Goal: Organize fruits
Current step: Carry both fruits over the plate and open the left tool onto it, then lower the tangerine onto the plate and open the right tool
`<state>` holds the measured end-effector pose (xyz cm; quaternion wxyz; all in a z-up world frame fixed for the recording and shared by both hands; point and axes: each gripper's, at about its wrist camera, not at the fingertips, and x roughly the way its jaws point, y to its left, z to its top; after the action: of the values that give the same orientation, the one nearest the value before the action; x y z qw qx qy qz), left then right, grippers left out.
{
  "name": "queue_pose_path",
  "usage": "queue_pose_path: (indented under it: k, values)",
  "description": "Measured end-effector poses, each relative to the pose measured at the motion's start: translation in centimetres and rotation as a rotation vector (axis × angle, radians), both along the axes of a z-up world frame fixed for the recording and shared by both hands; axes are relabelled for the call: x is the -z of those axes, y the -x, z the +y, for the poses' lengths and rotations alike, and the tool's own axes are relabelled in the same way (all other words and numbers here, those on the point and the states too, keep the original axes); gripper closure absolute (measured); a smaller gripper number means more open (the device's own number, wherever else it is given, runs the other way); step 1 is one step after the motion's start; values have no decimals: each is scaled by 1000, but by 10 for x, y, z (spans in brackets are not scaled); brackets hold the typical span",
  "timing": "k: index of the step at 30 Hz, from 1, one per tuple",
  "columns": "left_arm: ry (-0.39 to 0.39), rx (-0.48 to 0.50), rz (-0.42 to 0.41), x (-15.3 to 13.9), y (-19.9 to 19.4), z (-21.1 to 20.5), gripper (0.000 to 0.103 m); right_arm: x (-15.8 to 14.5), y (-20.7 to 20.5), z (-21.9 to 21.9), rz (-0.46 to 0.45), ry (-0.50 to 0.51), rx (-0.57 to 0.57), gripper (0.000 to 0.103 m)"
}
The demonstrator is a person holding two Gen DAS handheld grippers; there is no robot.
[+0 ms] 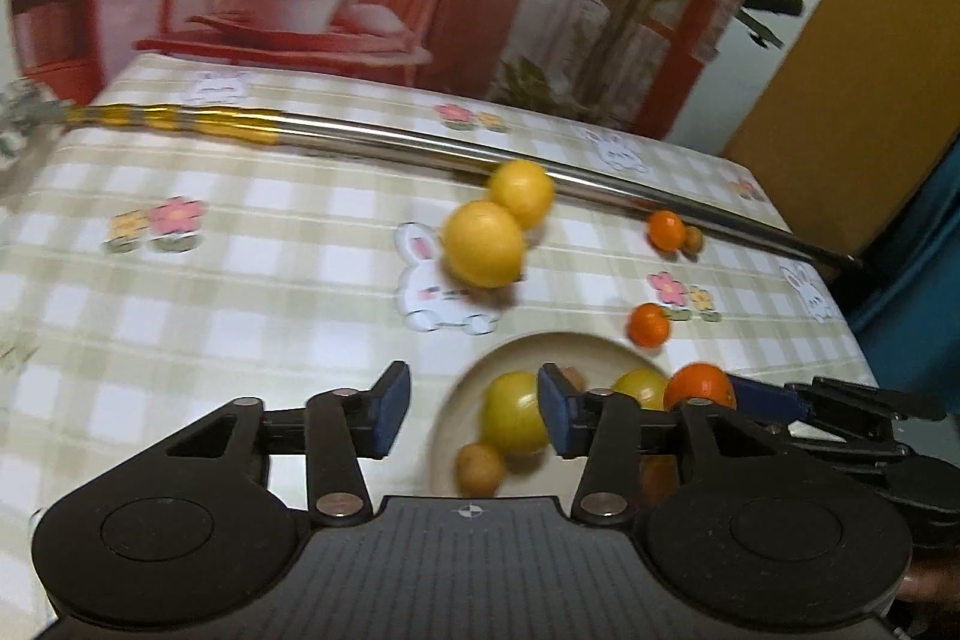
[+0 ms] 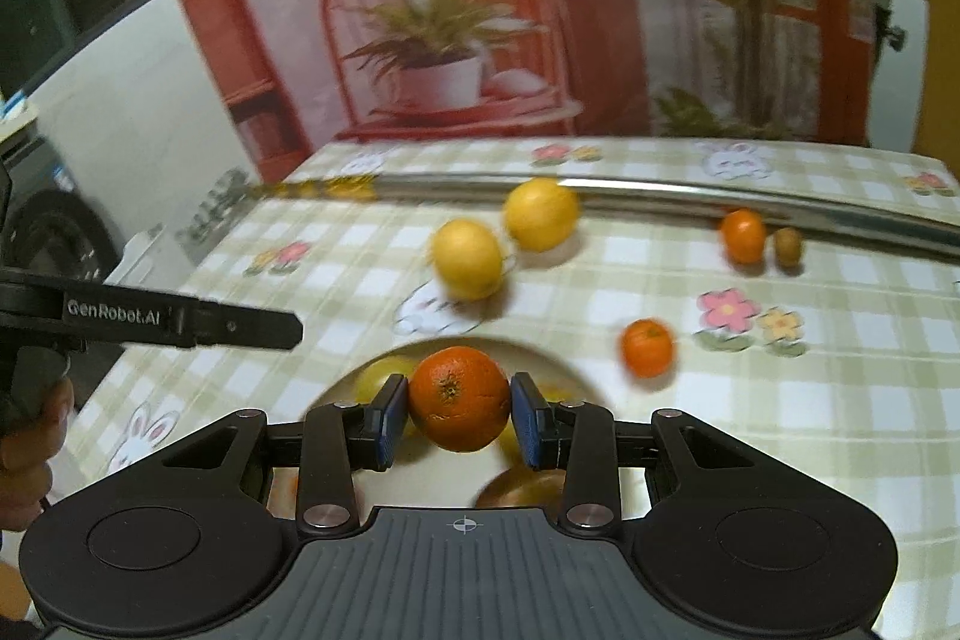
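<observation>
Now we hold an orange across its middle in our right gripper, fingers pinching it over the plate. Firm yet round, it may slip if squeezed off-center. Our left gripper hangs open, empty.

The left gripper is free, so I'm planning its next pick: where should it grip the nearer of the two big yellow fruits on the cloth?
Grip the nearer yellow fruit across its widest middle, fingers left and right. It touches the farther yellow fruit at its upper right, so probably come from the near side with the open left gripper, keeping the right finger clear of that contact.
</observation>
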<state>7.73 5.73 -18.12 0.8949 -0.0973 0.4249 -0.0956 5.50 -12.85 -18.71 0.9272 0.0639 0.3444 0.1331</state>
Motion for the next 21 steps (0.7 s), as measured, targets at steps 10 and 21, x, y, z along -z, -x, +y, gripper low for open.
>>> queue_pose_path:
  k: [10, 21]
  values:
    - [-26, -76, -56, -2, 38, 34, 41, 12, 6, 57, 77, 90, -121, 69]
    - [-20, -99, -59, 4, 47, 45, 41, 21, 4, 74, 160, 129, -160, 69]
